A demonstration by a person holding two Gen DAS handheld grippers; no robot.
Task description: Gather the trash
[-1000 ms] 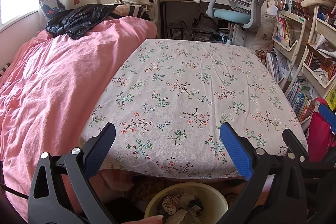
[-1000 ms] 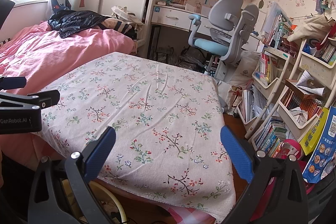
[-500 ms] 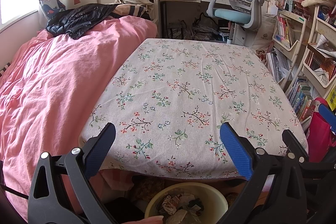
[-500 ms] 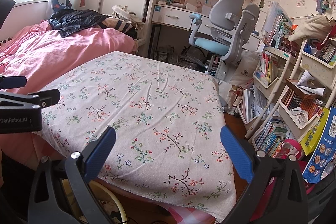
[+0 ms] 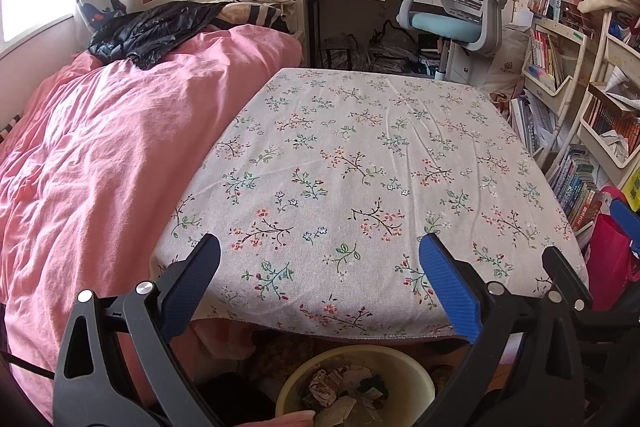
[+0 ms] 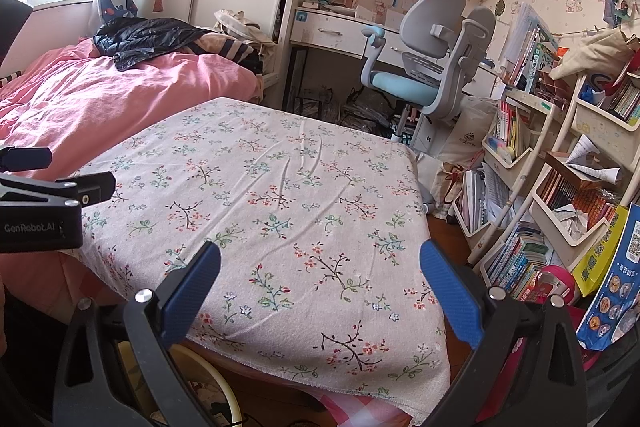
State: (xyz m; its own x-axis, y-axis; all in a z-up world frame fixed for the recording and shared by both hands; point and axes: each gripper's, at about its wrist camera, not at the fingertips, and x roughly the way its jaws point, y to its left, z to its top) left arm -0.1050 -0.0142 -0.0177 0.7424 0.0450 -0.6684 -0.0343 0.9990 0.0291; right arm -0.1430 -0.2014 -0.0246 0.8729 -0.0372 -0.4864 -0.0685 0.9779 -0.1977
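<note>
A yellow bin (image 5: 404, 367) with crumpled paper trash (image 5: 344, 393) inside stands on the floor below the near edge of the table with the floral cloth (image 5: 360, 163). Its rim also shows in the right wrist view (image 6: 224, 379). My left gripper (image 5: 320, 283) is open and empty, held above the table's near edge and over the bin. My right gripper (image 6: 320, 287) is open and empty over the table's near right corner. The left gripper's body shows at the left of the right wrist view (image 6: 44, 203). No trash shows on the cloth.
A bed with a pink duvet (image 5: 100, 155) and a black jacket (image 5: 148, 31) lies left of the table. A grey and blue desk chair (image 5: 456, 3) stands behind it. Bookshelves (image 6: 560, 179) crowd the right side, with a red bag (image 5: 608, 255) near the table corner.
</note>
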